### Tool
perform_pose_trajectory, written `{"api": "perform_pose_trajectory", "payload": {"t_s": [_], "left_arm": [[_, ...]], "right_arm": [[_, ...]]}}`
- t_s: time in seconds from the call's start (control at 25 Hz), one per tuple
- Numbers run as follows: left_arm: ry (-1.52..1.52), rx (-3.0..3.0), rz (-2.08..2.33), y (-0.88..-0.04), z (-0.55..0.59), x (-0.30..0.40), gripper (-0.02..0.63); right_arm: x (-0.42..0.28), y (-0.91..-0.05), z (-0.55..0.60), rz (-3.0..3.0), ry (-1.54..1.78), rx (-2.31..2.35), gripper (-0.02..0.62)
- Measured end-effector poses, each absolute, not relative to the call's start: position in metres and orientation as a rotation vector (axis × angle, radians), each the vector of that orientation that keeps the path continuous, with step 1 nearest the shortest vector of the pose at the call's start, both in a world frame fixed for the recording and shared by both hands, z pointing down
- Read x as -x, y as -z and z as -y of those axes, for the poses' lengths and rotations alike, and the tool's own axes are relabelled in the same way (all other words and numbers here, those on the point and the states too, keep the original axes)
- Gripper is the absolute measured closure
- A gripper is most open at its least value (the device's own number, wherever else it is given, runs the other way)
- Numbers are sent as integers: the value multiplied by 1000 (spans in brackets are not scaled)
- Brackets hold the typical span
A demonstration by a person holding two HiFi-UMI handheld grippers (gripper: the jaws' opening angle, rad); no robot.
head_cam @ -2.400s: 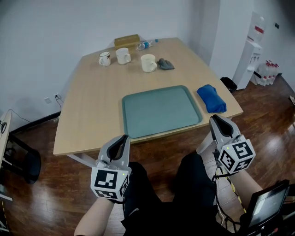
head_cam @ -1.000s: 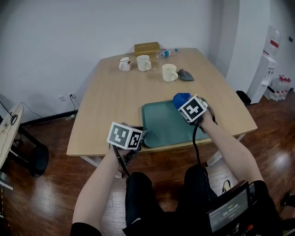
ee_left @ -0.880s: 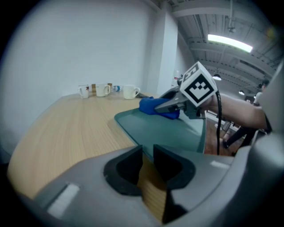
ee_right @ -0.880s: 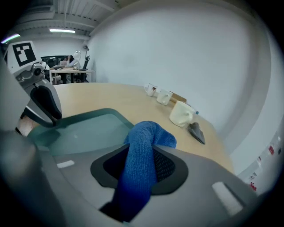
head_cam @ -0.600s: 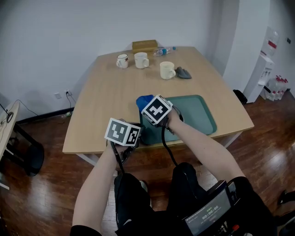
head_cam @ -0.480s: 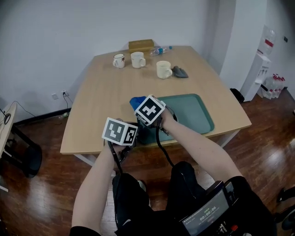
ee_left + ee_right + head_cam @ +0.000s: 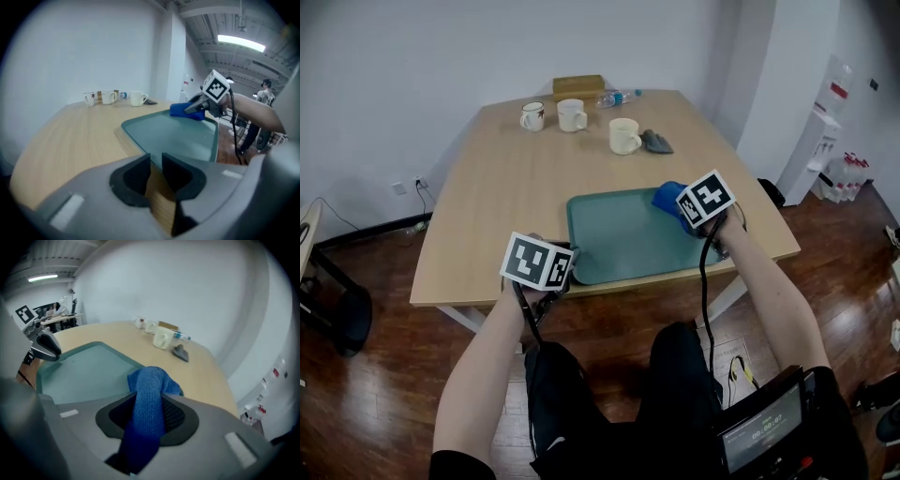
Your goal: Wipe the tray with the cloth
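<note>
The left gripper (image 7: 156, 159) sits at the near left corner of the tray (image 7: 619, 244). Its fingers are a narrow slit apart, with only the wooden worktop (image 7: 502, 187) showing between them. At the tray's far right corner, the right gripper (image 7: 150, 395) has its fingers clamped on the blue cloth (image 7: 667, 194), which is bunched against the rim there.

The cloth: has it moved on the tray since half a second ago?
Yes. The cloth was at the left edge of the tray; now it lies at the tray's far right corner, so it went rightward across it.
</note>
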State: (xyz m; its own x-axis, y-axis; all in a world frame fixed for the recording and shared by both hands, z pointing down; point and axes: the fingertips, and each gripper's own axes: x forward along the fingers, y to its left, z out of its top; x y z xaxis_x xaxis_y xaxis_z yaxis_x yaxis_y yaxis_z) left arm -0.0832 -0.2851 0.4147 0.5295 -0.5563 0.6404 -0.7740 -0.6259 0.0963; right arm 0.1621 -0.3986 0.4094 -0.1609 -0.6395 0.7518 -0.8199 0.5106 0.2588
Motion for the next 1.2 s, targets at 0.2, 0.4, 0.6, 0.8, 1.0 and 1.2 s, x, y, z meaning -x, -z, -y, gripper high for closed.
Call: {"api": "perform_pose_trajectory", "payload": {"t_s": [0.2, 0.4, 0.6, 0.8, 1.0, 1.2], "left_arm": [[-814, -2401, 1079, -417, 287, 84, 526], [-814, -2408, 1082, -416, 286, 82, 526], [-812, -2406, 1084, -416, 286, 84, 526], [-818, -2413, 1103, -417, 287, 82, 526], [-814, -2413, 1098, -417, 287, 83, 526], [-818, -2418, 1107, -416, 287, 82, 526]], "right_arm": [[-191, -411, 396, 1930, -417, -1279, 469], [-139, -418, 385, 1952, -327, -1213, 469], [-38, -416, 372, 2032, -217, -1037, 469], [52, -416, 355, 2101, -125, -869, 469], [91, -415, 342, 2139, -102, -791, 469], [60, -412, 348, 2132, -113, -830, 469]]}}
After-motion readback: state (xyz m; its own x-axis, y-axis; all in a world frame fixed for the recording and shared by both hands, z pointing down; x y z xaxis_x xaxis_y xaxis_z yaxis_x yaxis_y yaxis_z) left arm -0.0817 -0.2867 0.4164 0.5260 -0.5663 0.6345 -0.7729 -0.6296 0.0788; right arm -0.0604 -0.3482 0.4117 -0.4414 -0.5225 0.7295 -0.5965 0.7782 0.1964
